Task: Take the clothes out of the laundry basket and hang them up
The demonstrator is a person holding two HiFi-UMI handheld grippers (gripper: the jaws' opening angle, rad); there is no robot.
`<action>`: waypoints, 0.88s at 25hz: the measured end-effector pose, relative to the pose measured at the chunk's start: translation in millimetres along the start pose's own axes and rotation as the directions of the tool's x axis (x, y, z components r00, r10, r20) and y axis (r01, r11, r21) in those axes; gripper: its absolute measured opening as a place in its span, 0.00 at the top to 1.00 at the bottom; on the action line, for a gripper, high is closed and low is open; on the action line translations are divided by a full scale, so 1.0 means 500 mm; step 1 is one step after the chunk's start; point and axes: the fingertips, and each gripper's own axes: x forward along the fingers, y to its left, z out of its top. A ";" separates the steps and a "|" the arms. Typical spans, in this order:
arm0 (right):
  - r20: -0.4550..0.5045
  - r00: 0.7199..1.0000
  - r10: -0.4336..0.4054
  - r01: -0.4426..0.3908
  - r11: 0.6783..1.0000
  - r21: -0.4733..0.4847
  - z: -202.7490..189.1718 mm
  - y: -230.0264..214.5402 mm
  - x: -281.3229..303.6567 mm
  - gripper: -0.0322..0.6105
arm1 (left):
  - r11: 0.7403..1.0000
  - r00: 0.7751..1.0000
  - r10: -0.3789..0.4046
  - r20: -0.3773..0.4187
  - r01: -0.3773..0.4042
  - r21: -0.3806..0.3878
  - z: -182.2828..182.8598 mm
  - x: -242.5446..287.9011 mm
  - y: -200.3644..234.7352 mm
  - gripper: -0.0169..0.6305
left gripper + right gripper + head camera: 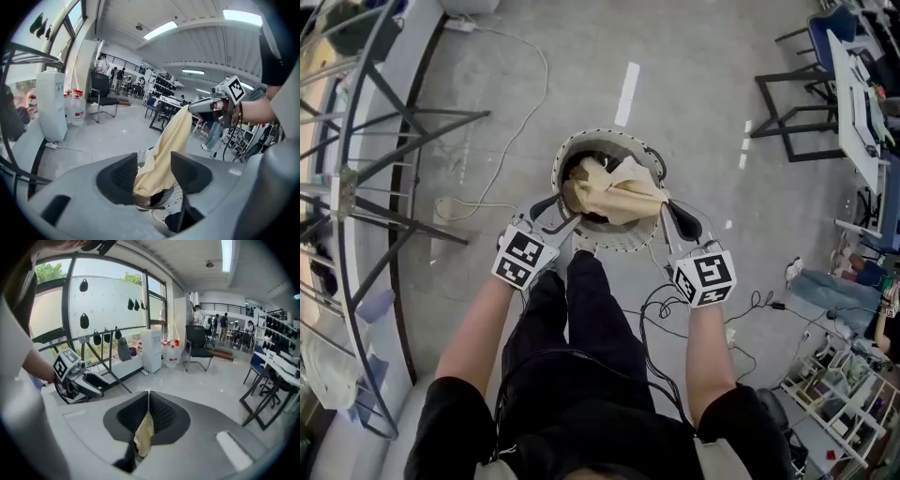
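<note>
Right tool (667,199) pinches cream cloth (614,192) draping into white laundry basket (614,246).

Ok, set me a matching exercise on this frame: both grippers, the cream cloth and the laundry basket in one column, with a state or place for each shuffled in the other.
Things:
1. left gripper
2. right gripper
3. cream cloth
4. laundry basket

States or places:
A. stands on the floor just ahead of the person's legs
B. jaws shut on a fold of cloth
C. jaws apart, with cloth hanging between them
D. stretches from the basket up to one gripper

Pairs: 1-C, 2-B, 3-D, 4-A
</note>
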 end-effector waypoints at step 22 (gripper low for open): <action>0.376 0.913 0.157 -0.069 0.969 -0.238 0.422 0.092 -0.547 0.91 | 0.753 0.889 -0.410 -0.205 0.456 0.475 0.315 0.130 -0.309 0.43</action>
